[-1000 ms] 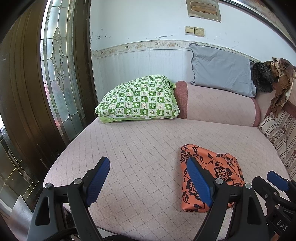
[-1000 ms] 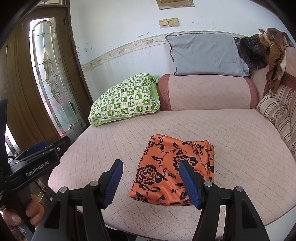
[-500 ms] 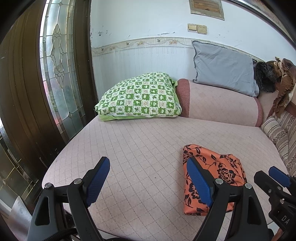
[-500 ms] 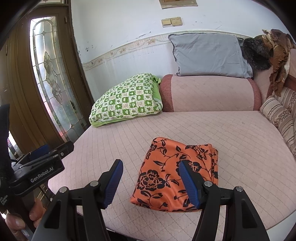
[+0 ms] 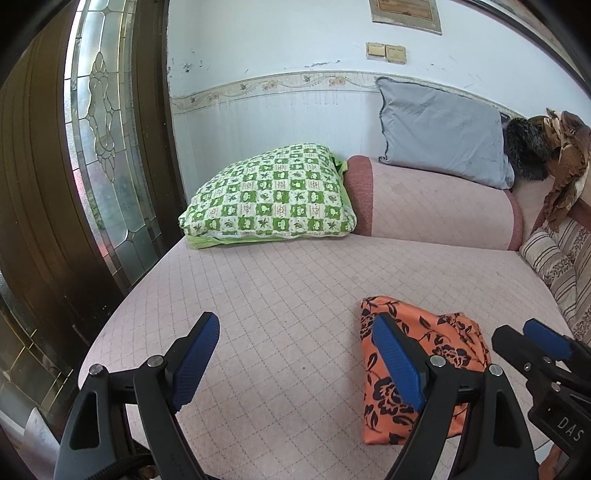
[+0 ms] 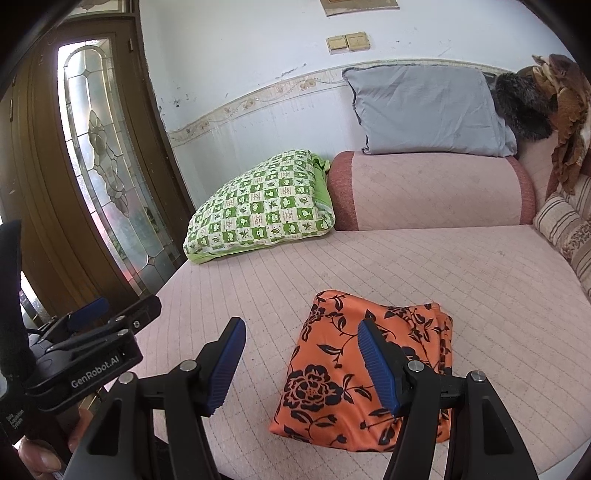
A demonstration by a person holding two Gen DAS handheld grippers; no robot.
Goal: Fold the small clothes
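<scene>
Two black claws [image 5: 291, 365] [image 6: 301, 363] with ribbed blue pads (silver pivot screws), white "GenRobot.AI" lettering on the left body.

The left tongs [image 6: 88, 325] body reads "GenRobot.AI"; the right tongs [image 5: 543, 343] body shows "DAS".

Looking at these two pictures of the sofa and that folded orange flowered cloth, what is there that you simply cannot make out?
- Orange flowered cloth: its near right part sits behind the right tool's finger in the right view; what garment it is stays unclear.
- Framed panel on the wall: cut off by the top edge in both views.
- Dark furry thing beside the grey pillow: too bundled to identify.
- The person: only part of a hand shows, at the bottom left edge.
</scene>
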